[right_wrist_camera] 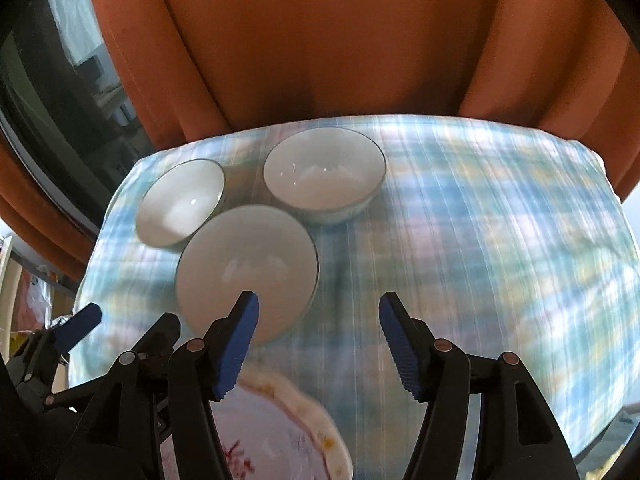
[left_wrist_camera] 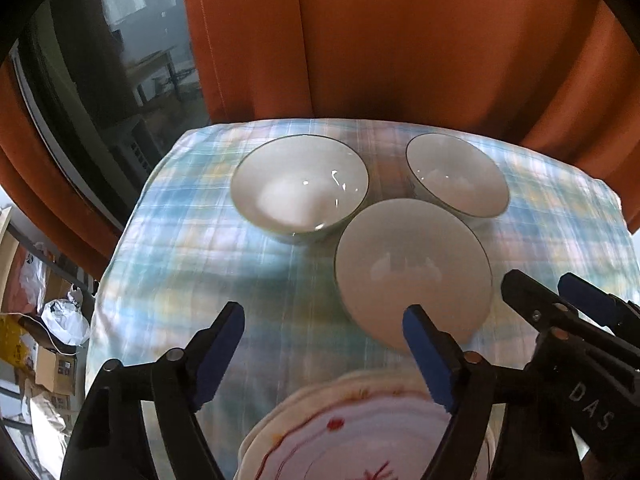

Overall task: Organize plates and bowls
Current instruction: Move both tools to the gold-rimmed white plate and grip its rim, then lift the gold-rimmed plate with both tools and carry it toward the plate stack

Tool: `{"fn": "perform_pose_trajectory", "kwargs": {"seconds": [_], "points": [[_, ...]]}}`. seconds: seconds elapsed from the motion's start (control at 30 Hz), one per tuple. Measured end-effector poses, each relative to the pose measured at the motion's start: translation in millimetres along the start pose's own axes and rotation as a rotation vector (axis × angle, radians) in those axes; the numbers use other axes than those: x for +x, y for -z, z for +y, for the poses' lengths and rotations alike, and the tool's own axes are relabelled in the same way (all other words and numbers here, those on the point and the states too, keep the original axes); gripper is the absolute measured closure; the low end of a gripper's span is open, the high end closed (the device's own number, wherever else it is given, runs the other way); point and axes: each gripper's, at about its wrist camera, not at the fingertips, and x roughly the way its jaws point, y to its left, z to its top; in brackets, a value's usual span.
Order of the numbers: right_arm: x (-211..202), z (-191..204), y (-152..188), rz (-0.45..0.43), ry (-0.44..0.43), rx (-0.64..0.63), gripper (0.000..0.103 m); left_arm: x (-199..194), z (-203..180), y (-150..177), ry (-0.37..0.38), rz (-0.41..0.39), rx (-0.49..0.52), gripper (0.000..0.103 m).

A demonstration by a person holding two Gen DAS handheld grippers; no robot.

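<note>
On checked cloth [left_wrist_camera: 192,248] (blurred): 3 bowls [left_wrist_camera: 300,188]

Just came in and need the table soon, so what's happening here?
A person is sorting dishes on the checked cloth with a handheld tool in each hand. Right now neither holds anything: the left tool and right tool both hang open above the table. Three white bowls sit clustered at the far side, not yet stacked. Patterned plates lie piled at the near edge.
</note>
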Motion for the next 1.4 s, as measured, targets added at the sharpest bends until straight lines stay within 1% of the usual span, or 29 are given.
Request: {"fn": "perform_pose_trajectory", "kwargs": {"seconds": [0.03, 0.13, 0.23, 0.3, 0.33, 0.4, 0.43, 0.47, 0.5, 0.53, 0.57, 0.63, 0.67, 0.7, 0.8, 1.03, 1.2, 1.4], "points": [[7.8, 0.4, -4.9, 0.002, -0.003, -0.007, 0.037, 6.8, -2.9, -4.2, -0.011, 0.002, 0.000, 0.024], [24.6, 1.4, -14.9, 0.010, -0.008, -0.020, 0.037, 20.5, -9.0, -10.6, -0.011, 0.013, -0.004, 0.029], [42.5, -0.5, -24.0, 0.029, -0.018, -0.028, 0.043, 35.7, -14.6, -15.9, -0.009, 0.036, 0.000, 0.035], [52.6, -1.5, -27.1, 0.049, -0.023, -0.029, 0.050, 45.3, -16.8, -17.3, -0.014, 0.055, -0.003, 0.039], [57.4, -1.4, -27.7, 0.059, -0.030, -0.029, 0.052, 48.0, -17.8, -17.6, -0.018, 0.060, -0.004, 0.043], [66.1, -1.2, -29.0, 0.076, -0.047, -0.034, 0.061, 55.4, -19.5, -17.8, -0.029, 0.079, -0.008, 0.050], [71.3, -0.7, -29.7, 0.085, -0.055, -0.039, 0.063, 59.4, -20.2, -17.9, -0.031, 0.092, -0.011, 0.055], [74.9, -0.7, -30.0, 0.095, -0.058, -0.040, 0.067, 63.5, -21.2, -18.5, -0.031, 0.106, -0.013, 0.059], [77.5, 0.4, -29.7, 0.103, -0.062, -0.040, 0.073, 67.0, -23.0, -19.1, -0.032, 0.119, -0.014, 0.060], [81.4, 0.1, -29.7, 0.114, -0.069, -0.037, 0.076, 69.0, -23.1, -18.5, -0.043, 0.142, -0.015, 0.062], [83.7, 0.1, -29.5, 0.120, -0.073, -0.036, 0.079, 70.8, -23.5, -18.1, -0.042, 0.149, -0.015, 0.066], [87.8, -0.9, -28.8, 0.127, -0.081, -0.030, 0.082, 73.0, -24.4, -17.9, -0.050, 0.150, -0.015, 0.072], [88.9, -0.8, -28.5, 0.131, -0.084, -0.029, 0.084, 73.1, -25.0, -17.4, -0.058, 0.145, -0.011, 0.074], [89.4, -0.3, -27.7, 0.134, -0.091, -0.031, 0.088, 72.9, -25.9, -17.2, -0.062, 0.145, -0.010, 0.074], [88.1, 2.4, -27.1, 0.138, -0.085, -0.043, 0.088, 71.1, -25.3, -16.5, -0.056, 0.145, -0.016, 0.075], [76.3, -1.8, -23.0, 0.141, -0.093, 0.006, 0.088, 52.9, -26.2, -16.6, -0.028, 0.114, 0.013, 0.075], [50.2, -5.0, -19.5, 0.102, -0.064, 0.023, 0.088, 29.2, -30.3, -13.6, 0.010, 0.074, 0.035, 0.075], [9.0, -12.6, -10.0, 0.034, -0.002, 0.056, 0.088, -4.7, -46.1, -5.1, 0.071, 0.015, 0.097, 0.075]]}}
